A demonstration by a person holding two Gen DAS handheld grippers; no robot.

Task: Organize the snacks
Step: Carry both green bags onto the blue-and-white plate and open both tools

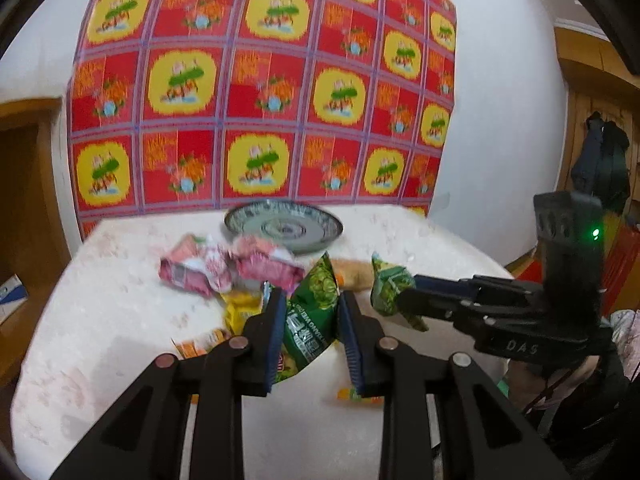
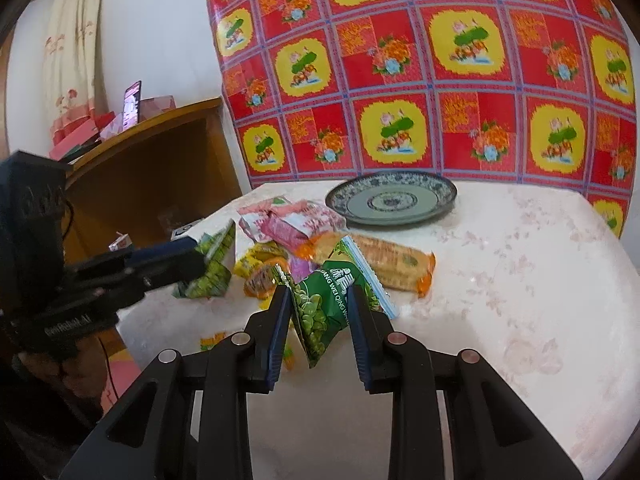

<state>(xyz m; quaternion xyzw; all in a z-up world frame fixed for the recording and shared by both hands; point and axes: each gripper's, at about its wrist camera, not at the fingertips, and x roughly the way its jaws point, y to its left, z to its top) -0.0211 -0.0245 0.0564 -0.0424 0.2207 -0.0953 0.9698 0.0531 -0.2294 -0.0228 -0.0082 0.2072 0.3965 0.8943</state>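
My left gripper [image 1: 312, 312] is shut on a green pea snack packet [image 1: 310, 320] and holds it above the white table [image 1: 100, 320]. My right gripper [image 2: 320, 308] is shut on a second green pea packet [image 2: 324, 312], also lifted. Each gripper shows in the other view: the right one [image 1: 404, 300] with its packet [image 1: 386, 290], the left one [image 2: 196, 264] with its packet [image 2: 214, 268]. A blue-patterned plate [image 1: 284, 226] [image 2: 392, 200] sits empty at the table's far side. Pink packets [image 1: 224, 266] [image 2: 288, 220], yellow packets [image 1: 240, 308] [image 2: 260, 260] and an orange cracker pack [image 2: 388, 260] lie in a heap before it.
A red and yellow patterned cloth [image 1: 260, 92] hangs on the wall behind the table. A wooden cabinet [image 2: 152, 176] with boxes and a phone stands left of the table. Small orange wrappers [image 1: 200, 344] lie near the table's front edge.
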